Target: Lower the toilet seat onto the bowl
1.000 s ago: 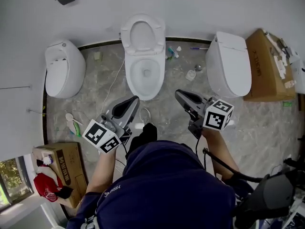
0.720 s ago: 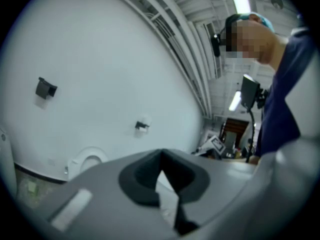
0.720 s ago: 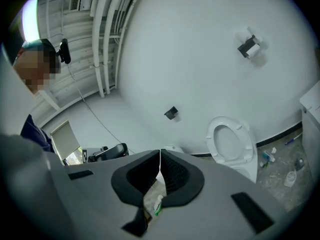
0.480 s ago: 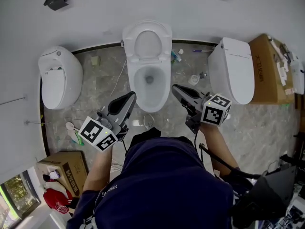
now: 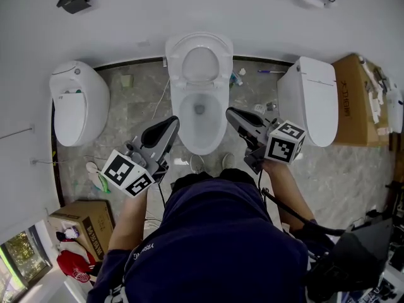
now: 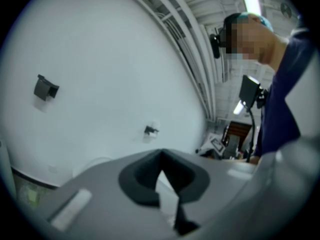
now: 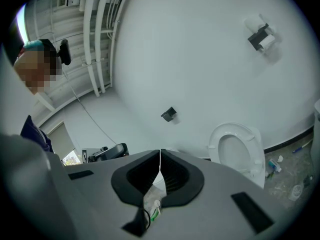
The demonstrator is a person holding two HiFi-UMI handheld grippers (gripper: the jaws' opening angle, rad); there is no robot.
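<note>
**Toilet seat (image 5: 177,57) stands raised against the wall**

Upright behind the open bowl (image 5: 201,132), the seat leans at the white wall, on the middle one of three toilets. The left claw (image 5: 172,124) hangs just beside the bowl's left rim and the right claw (image 5: 232,113) just beside its right rim. Neither touches the seat. Each claw is pressed together at the tips, with nothing pinched between. A closed toilet (image 5: 76,103) stands to the left and another closed toilet (image 5: 309,100) to the right. The cardboard box (image 5: 356,96) at far right carries dark print down its side, too small to read. Pale lettering on the person's dark shirt (image 5: 208,245) is also illegible.
</note>
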